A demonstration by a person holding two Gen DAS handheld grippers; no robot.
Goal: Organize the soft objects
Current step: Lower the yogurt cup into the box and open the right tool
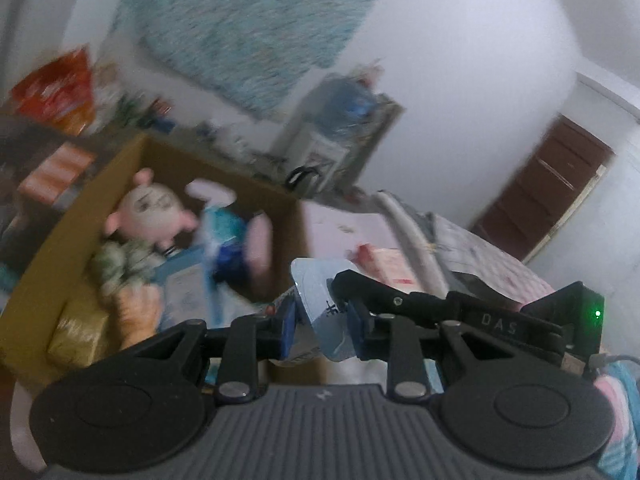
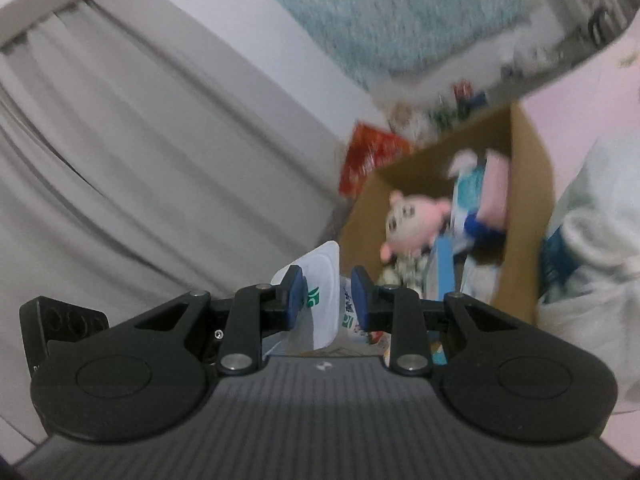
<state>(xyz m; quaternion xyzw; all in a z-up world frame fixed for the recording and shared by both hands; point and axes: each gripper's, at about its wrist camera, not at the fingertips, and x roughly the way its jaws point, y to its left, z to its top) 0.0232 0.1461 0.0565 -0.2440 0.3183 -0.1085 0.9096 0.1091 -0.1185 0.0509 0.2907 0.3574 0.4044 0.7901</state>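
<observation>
Both the left tongs (image 1: 322, 326) and the right tongs (image 2: 329, 298) pinch soft packets (image 1: 320, 300) near the cardboard box (image 1: 72, 216), where thin plastic could slip free.

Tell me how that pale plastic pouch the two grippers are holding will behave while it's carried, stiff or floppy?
Probably floppy: the pale plastic pouch creases where the left gripper pinches it. Likely light, since the right gripper holds it by a thin edge. Its glossy film may be slippery, so it could slide out.
</observation>
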